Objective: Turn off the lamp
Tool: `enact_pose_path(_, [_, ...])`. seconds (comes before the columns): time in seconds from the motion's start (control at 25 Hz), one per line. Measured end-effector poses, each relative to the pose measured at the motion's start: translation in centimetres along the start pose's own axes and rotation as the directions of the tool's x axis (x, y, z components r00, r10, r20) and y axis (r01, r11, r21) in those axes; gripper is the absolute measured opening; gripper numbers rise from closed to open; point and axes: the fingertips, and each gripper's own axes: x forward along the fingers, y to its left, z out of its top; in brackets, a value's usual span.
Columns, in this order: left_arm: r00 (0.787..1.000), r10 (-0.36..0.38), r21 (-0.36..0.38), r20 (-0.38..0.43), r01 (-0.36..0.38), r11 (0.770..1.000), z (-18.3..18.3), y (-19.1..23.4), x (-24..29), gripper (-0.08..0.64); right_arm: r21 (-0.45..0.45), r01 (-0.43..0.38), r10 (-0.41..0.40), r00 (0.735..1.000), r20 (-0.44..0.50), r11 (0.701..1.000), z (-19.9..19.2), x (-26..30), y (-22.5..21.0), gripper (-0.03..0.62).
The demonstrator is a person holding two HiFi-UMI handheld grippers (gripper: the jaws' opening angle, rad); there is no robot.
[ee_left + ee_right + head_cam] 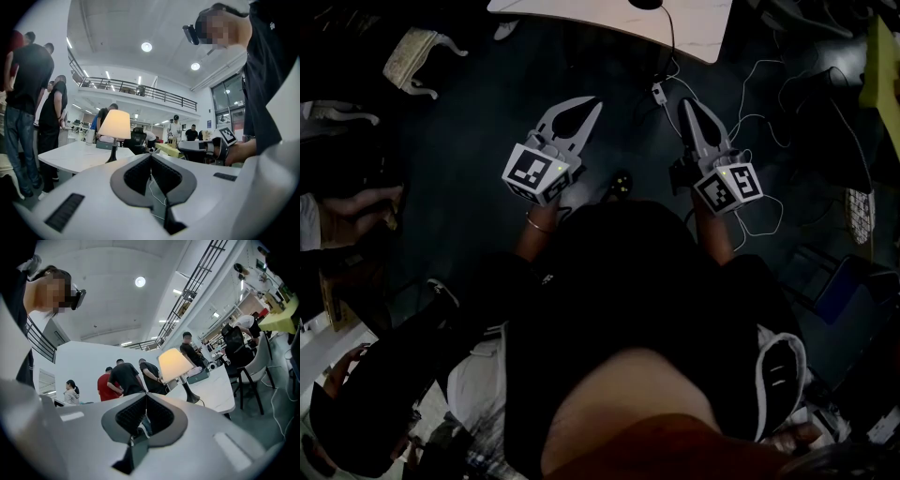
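The lamp (115, 124) stands lit on a white table (79, 157), its cream shade glowing; it also shows in the right gripper view as the lamp (175, 363) on the table (216, 389). In the head view only the lamp's dark base (645, 3) shows at the table edge (694, 42), and its cord drops to a small inline switch (659, 92) above the floor. My left gripper (593, 105) and right gripper (687, 101) are held level, short of the table and pointing at it. Both are shut with nothing between the jaws. The switch hangs between the two tips.
White cables (759, 122) trail over the dark floor at the right. A pale chair (412, 56) stands at the far left. Several people (124, 378) stand behind the table, and more people (28, 108) stand at its left. A yellow table (171, 149) lies beyond.
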Motion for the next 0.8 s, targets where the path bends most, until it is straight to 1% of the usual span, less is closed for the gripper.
enact_pose_path(0.2, [0.999,-0.031,0.007,-0.013,0.031,0.999,0.0,0.8,1.6,0.008,0.005,0.025,-0.025,1.000,0.013,1.000,0.3,0.6,-1.5,0.002])
enact_pose_path(0.36, [0.998,-0.052,0.029,-0.025,0.052,0.998,0.0,1.2,2.9,0.008,0.004,0.046,-0.046,0.999,0.022,0.999,0.5,0.8,-2.7,0.002])
enact_pose_path(0.48, [0.998,-0.055,0.026,-0.035,0.056,0.998,0.1,1.5,3.6,0.008,0.007,0.053,-0.054,0.998,0.030,0.999,0.6,1.0,-3.2,0.002])
enact_pose_path(0.68, [0.997,-0.074,0.022,-0.022,0.074,0.997,0.3,1.5,4.3,0.008,0.007,0.063,-0.063,0.997,0.037,0.998,0.6,0.7,-3.5,0.002])
enact_pose_path(0.8, [0.995,-0.093,0.047,-0.030,0.094,0.994,-0.1,1.3,4.2,0.008,0.010,0.087,-0.088,0.995,0.043,0.996,0.3,-0.2,-3.7,0.002])
